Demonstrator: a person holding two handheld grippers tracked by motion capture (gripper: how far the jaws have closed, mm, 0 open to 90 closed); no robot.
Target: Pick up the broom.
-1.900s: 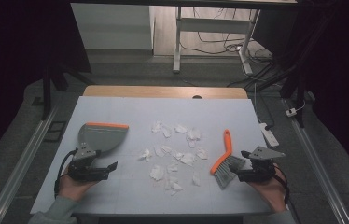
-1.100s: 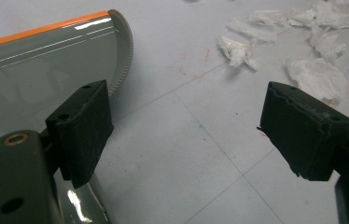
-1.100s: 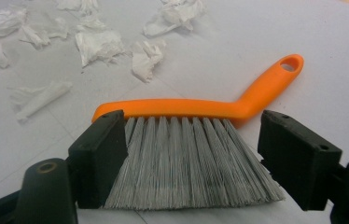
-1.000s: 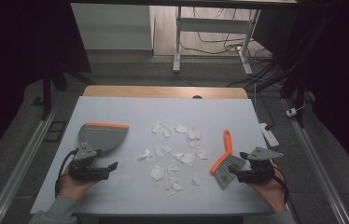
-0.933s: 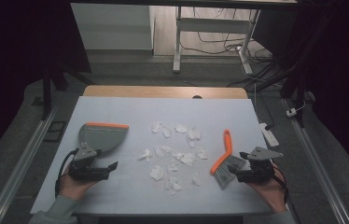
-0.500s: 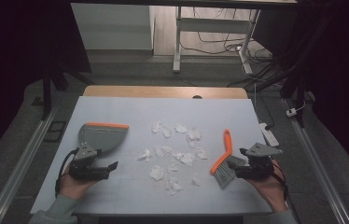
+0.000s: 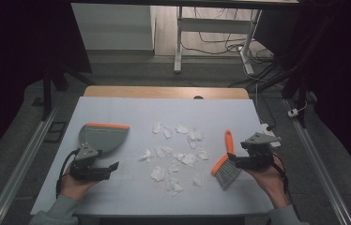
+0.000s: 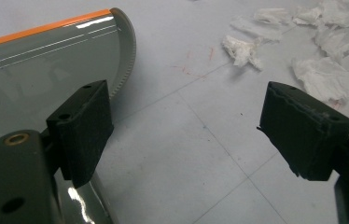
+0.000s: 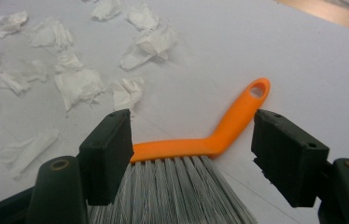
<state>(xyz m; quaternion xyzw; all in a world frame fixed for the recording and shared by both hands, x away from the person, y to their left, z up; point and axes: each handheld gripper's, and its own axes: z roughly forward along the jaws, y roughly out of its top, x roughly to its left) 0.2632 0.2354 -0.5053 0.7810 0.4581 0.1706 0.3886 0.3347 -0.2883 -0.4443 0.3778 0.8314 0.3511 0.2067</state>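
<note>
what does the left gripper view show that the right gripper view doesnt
Left gripper view: the grey dustpan with its orange edge, beside the left gripper, whose open jaws stand over bare table.

Right gripper view: the brush, its orange handle and grey bristles lying between the open jaws of the right gripper, which have just been closing a little; the pads do not press on it.

Both: white paper scraps scattered on the pale table.

Beyond the table [image 7: 117,105], white desk legs [image 7: 179,37] and floor cables [image 7: 220,44].
</note>
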